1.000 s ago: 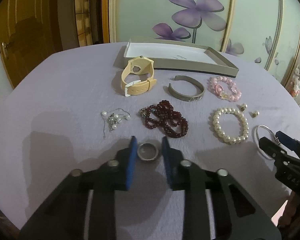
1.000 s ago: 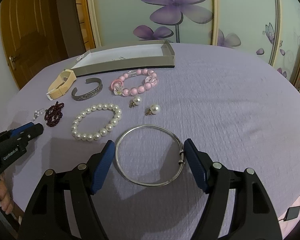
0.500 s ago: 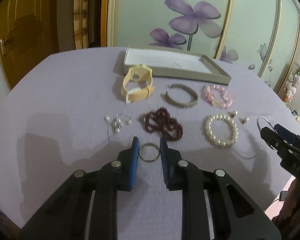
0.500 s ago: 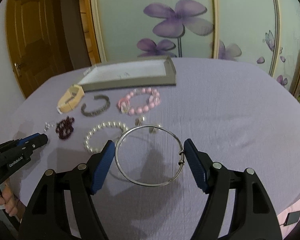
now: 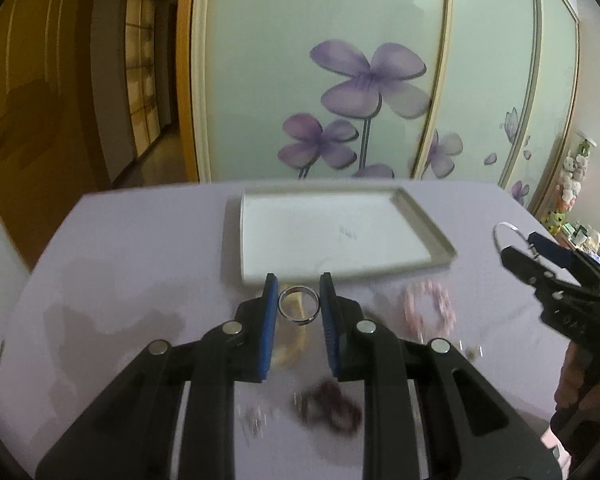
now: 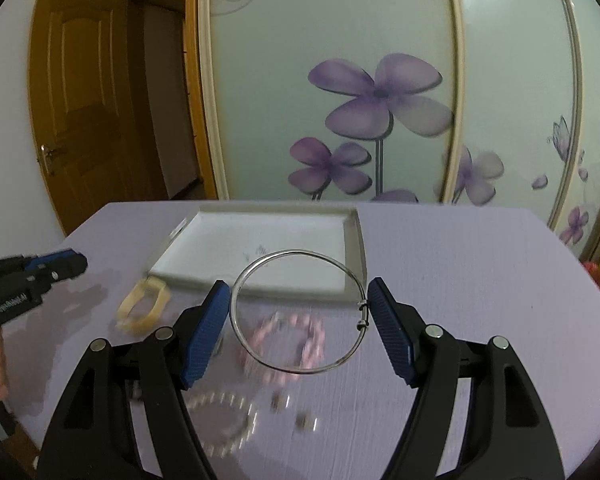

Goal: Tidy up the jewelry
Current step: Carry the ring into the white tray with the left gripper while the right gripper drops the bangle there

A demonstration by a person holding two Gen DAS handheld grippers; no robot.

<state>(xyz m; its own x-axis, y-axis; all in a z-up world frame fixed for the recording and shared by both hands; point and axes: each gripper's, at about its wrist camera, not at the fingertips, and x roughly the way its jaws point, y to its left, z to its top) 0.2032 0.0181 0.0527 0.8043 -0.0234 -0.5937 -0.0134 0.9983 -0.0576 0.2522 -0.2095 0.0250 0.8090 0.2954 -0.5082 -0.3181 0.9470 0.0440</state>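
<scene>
My left gripper (image 5: pixel 299 305) is shut on a small silver ring (image 5: pixel 298 305), held in the air above the lilac table just short of the white tray (image 5: pixel 332 240). My right gripper (image 6: pixel 300 312) is shut on a large thin silver bangle (image 6: pixel 300 312), pinched across its width and lifted over the tray's (image 6: pixel 260 248) near edge. In the left wrist view the right gripper (image 5: pixel 540 264) shows at the right with the bangle (image 5: pixel 508 232). The left gripper (image 6: pixel 32 276) appears at the left of the right wrist view.
Blurred on the cloth below lie a beige watch (image 6: pixel 144 308), a pink bead bracelet (image 6: pixel 288 344), a pearl bracelet (image 6: pixel 224 420), small earrings (image 6: pixel 296 412) and a dark red bead strand (image 5: pixel 328 408). A flowered glass wardrobe stands behind the table; a wooden door (image 6: pixel 80 120) is at the left.
Both grippers have risen off the table with the ring and the bangle still pinched, and have moved forward toward the tray. The loose jewelry now lies below and behind them.
</scene>
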